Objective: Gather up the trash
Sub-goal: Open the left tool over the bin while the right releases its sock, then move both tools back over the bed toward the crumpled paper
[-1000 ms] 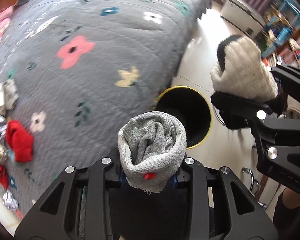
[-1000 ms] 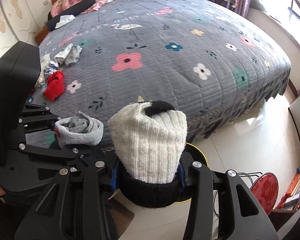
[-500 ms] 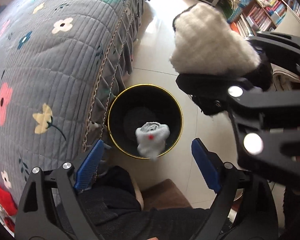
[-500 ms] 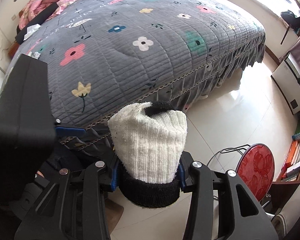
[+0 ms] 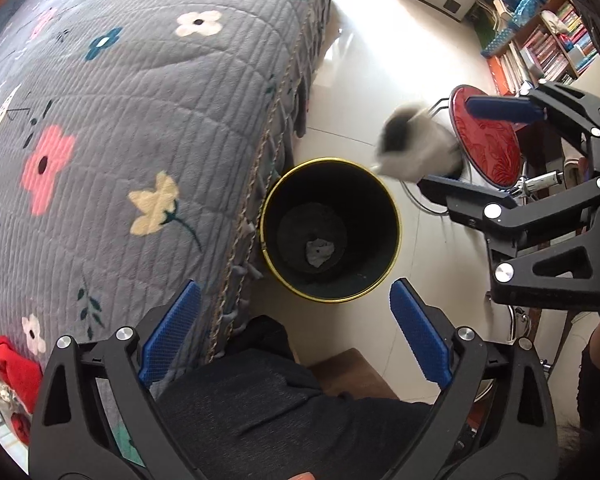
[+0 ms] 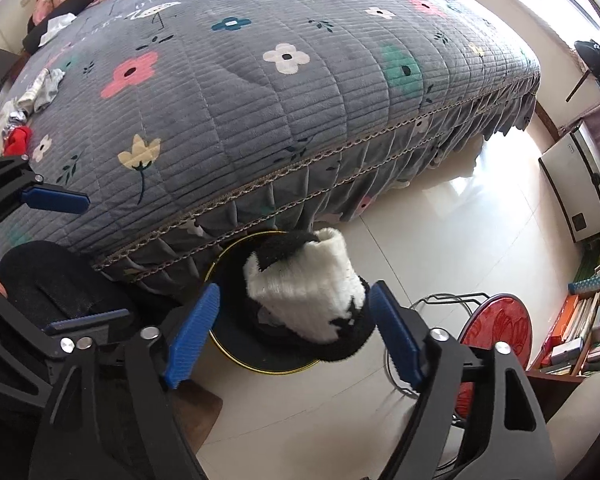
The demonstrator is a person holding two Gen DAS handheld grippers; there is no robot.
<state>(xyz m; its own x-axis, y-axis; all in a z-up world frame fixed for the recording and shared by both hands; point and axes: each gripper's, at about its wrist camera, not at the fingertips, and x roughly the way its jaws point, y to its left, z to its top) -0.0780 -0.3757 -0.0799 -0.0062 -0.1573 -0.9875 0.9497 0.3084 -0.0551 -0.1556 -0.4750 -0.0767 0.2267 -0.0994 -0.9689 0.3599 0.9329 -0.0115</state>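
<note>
Sock (image 6: 306, 288), white and black, sits loose between the right claw's (image 6: 294, 326) opening pads, right above the bin (image 6: 236, 346). Left claw (image 5: 294, 334) is opening too, nothing in it, over that bin beside the bed (image 5: 140, 120), grey sock (image 5: 320, 251) at the bottom.

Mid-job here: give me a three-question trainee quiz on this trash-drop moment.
1. True or false: the grey sock lies at the bottom of the bin.
2. The white-and-black sock is: A) clamped by the pads, B) loose between the right gripper fingers, C) on the bed.
3. Fill in: nothing sits between the fingers of the ____ gripper.

Key: 1 true; 2 B, the jaws are opening; 3 left, also opening.
</note>
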